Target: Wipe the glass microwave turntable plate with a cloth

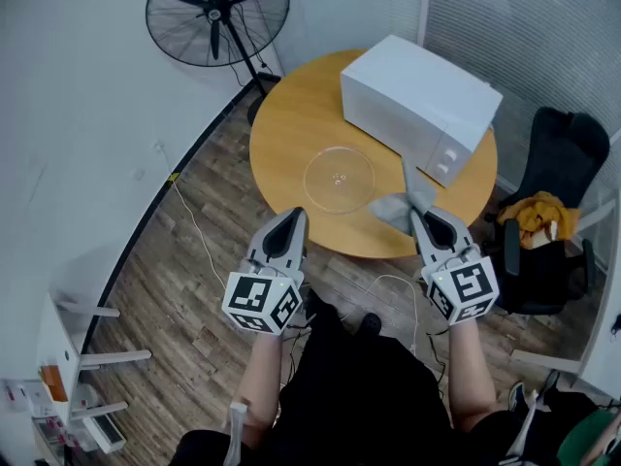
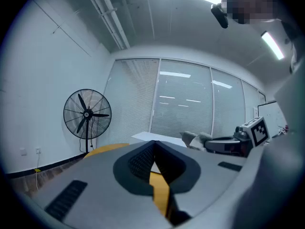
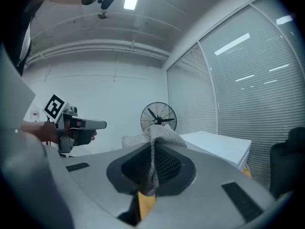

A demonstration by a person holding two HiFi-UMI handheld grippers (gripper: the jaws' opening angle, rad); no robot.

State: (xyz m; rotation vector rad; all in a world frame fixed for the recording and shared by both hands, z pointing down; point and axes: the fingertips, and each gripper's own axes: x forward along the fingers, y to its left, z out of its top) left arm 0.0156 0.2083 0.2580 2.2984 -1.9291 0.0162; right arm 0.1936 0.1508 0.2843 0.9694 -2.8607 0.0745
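A clear glass turntable plate [image 1: 339,178] lies flat on the round wooden table [image 1: 291,134], in front of the white microwave [image 1: 419,105]. My right gripper [image 1: 417,214] is shut on a grey cloth [image 1: 400,207], which hangs over the table's near right edge, right of the plate. In the right gripper view the cloth [image 3: 155,136] bunches up out of the closed jaws. My left gripper [image 1: 298,214] is shut with nothing in it, held at the table's near edge just short of the plate. Its jaws [image 2: 152,149] meet at the tip.
A black standing fan [image 1: 217,13] stands at the back left by the wall. A black office chair [image 1: 548,212] with a yellow cloth on it sits right of the table. White cables run across the wooden floor. A white shelf unit [image 1: 68,377] is at lower left.
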